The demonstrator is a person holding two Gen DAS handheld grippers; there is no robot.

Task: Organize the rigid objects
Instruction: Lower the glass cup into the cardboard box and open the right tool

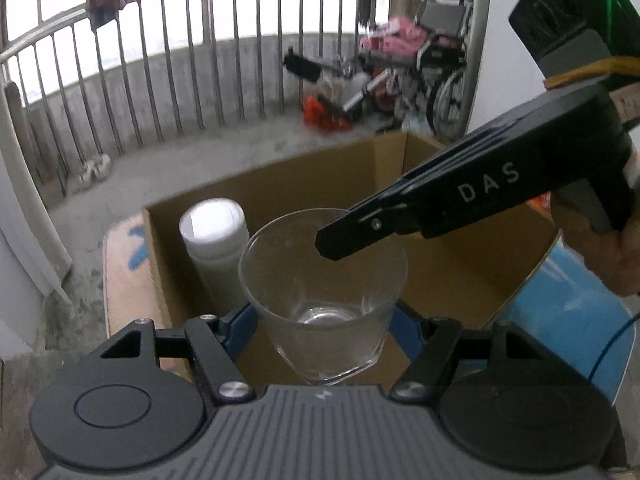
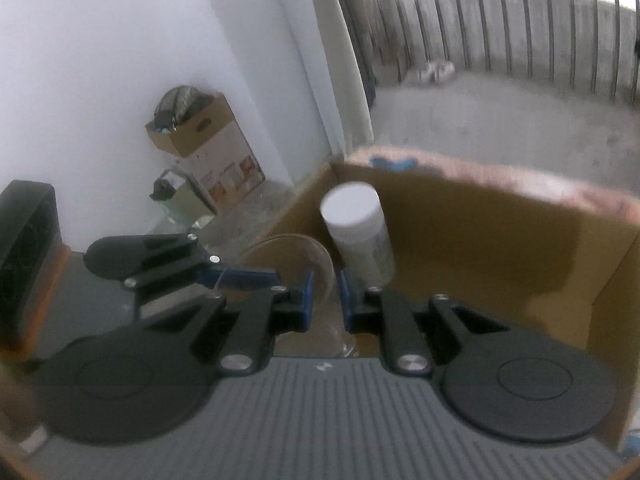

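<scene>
A clear glass tumbler (image 1: pixel 324 280) hangs upright over the open cardboard box (image 1: pixel 280 184), gripped low on its sides by the blue pads of my left gripper (image 1: pixel 324 316). My right gripper (image 1: pixel 332 240) reaches in from the right, its tip at the tumbler's rim. In the right wrist view its jaws (image 2: pixel 324 296) are shut on the tumbler's (image 2: pixel 296 248) wall, and a blue finger (image 2: pixel 240 276) of the left gripper touches the glass from the left. A white capped bottle (image 1: pixel 212 232) (image 2: pixel 356 220) stands in the box's (image 2: pixel 480 232) far corner.
The box sits on a pinkish mat (image 1: pixel 124 280) beside a blue object (image 1: pixel 572 312). A metal railing (image 1: pixel 160 40), a wheelchair (image 1: pixel 440 60) and shoes (image 1: pixel 94 170) stand beyond. Another carton (image 2: pixel 204 136) leans on the white wall. A hand (image 1: pixel 616 256) holds the right gripper.
</scene>
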